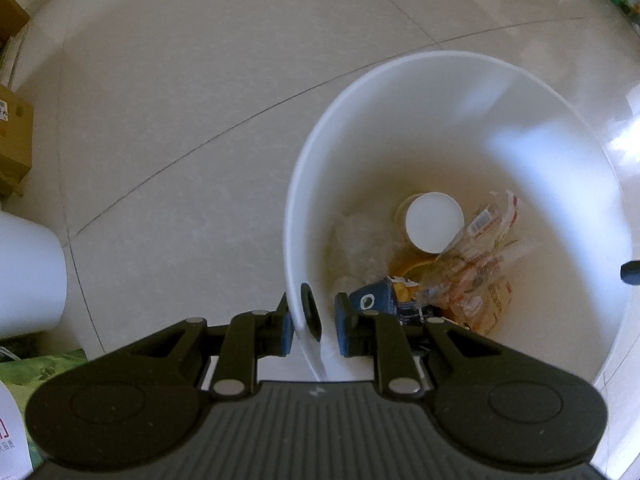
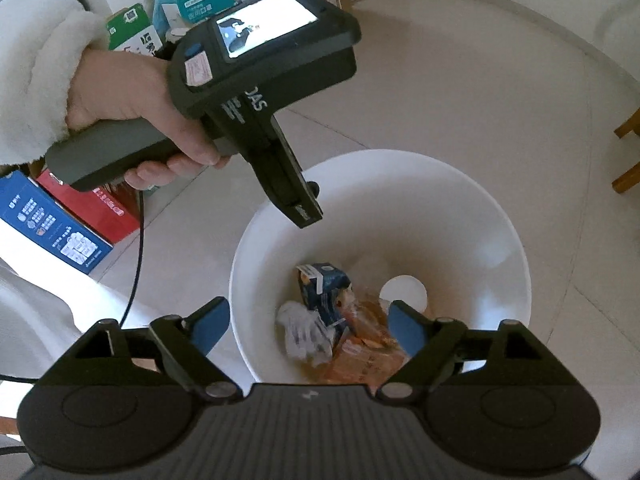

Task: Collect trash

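A white round bin [image 1: 400, 80] stands on the tiled floor. It holds a white paper cup [image 1: 434, 222], a blue carton [image 1: 380, 300], clear and orange wrappers [image 1: 476, 264] and crumpled clear plastic [image 1: 360, 240]. My left gripper [image 1: 314, 328] points straight down, shut on the bin's near rim, with a black oval piece between the blue pads. In the right wrist view a hand holds the left gripper [image 2: 310, 206] at the bin's rim [image 2: 248, 240]. My right gripper [image 2: 308, 324] is open over the bin, above a blurred crumpled white wrapper [image 2: 304, 332] and the blue carton [image 2: 324, 292].
Cardboard boxes [image 1: 12, 140] and a white cylinder [image 1: 28, 272] stand to the left in the left wrist view. In the right wrist view, blue [image 2: 48, 228] and red [image 2: 100, 208] boxes, a black cable [image 2: 138, 264] and wooden furniture legs [image 2: 628, 152] border the floor.
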Demonstrator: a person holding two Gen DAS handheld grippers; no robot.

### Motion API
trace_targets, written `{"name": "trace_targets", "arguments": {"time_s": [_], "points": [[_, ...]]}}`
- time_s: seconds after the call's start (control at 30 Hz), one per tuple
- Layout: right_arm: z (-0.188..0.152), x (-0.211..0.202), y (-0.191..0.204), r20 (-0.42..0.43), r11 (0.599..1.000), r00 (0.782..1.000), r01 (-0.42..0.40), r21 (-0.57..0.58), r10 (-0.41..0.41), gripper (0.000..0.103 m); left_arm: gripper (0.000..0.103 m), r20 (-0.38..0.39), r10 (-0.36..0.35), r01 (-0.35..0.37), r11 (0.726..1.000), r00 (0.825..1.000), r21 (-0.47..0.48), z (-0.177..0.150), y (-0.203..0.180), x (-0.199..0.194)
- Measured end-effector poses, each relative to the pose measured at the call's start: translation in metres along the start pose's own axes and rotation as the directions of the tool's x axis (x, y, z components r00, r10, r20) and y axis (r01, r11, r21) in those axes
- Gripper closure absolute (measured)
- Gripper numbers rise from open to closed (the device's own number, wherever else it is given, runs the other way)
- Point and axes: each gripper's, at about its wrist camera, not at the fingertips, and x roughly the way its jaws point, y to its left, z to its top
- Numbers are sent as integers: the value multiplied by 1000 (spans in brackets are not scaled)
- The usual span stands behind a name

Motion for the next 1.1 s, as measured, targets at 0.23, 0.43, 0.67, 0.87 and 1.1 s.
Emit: {"name": "trace_targets", "arguments": {"time_s": [0.23, 0.43, 0.67, 0.87, 1.1], "points": [[2, -10, -2, -3, 998, 999, 33, 44, -33, 4, 84, 2, -3, 3, 1000, 1000, 2, -1, 1, -1], [2, -10, -1, -46, 992, 995, 94, 79, -90, 4, 84, 6, -10, 10, 1000, 1000, 2, -2, 2, -1], [-9, -12, -5, -89, 962, 980, 192, 193, -178, 2, 77, 29, -24, 24, 1000, 999, -8, -6, 4, -3], [-21, -14, -9, -106, 913, 979, 202, 355, -175, 2, 29, 117, -24, 23, 1000, 993, 13, -12, 0, -24], [-30, -21, -6, -134, 834, 962, 272, 480, -237, 0, 15, 170, 15, -23, 999, 985, 42, -28, -6, -61]]}}
